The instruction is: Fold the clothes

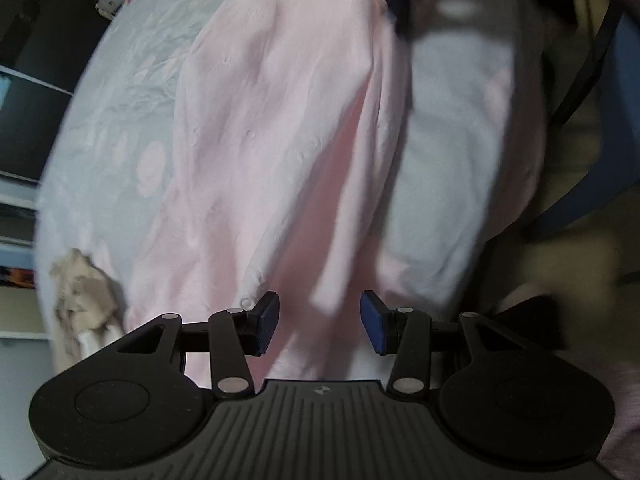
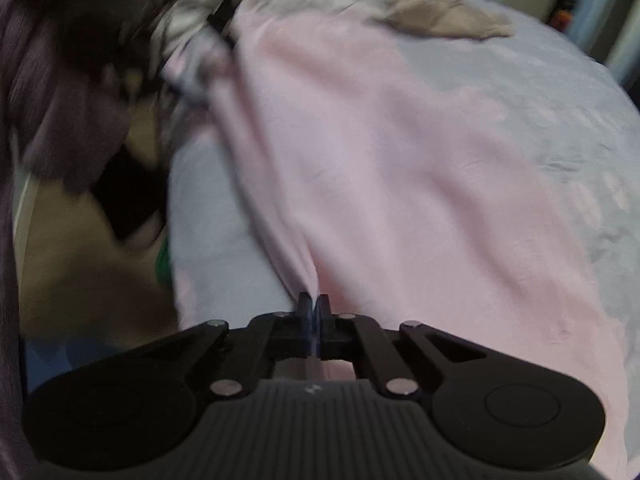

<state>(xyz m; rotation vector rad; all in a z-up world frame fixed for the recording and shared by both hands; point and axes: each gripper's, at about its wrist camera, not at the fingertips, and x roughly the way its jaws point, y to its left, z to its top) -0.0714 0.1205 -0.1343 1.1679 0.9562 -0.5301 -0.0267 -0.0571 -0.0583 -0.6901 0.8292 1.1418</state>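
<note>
The soft, light pink garment (image 2: 380,160) is being pinched at its near edge by the closed right gripper (image 2: 313,312), while the left gripper (image 1: 319,320) is being held half-open and empty above it.

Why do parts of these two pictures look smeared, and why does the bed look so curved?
Left wrist view: the right side is motion-smeared, the pink garment mid-frame fairly sharp, the bed sheet bowed by the fisheye lens. Right wrist view: softer overall, worst at upper left; the beige garment is streaky; lighting dim, no glare.
</note>
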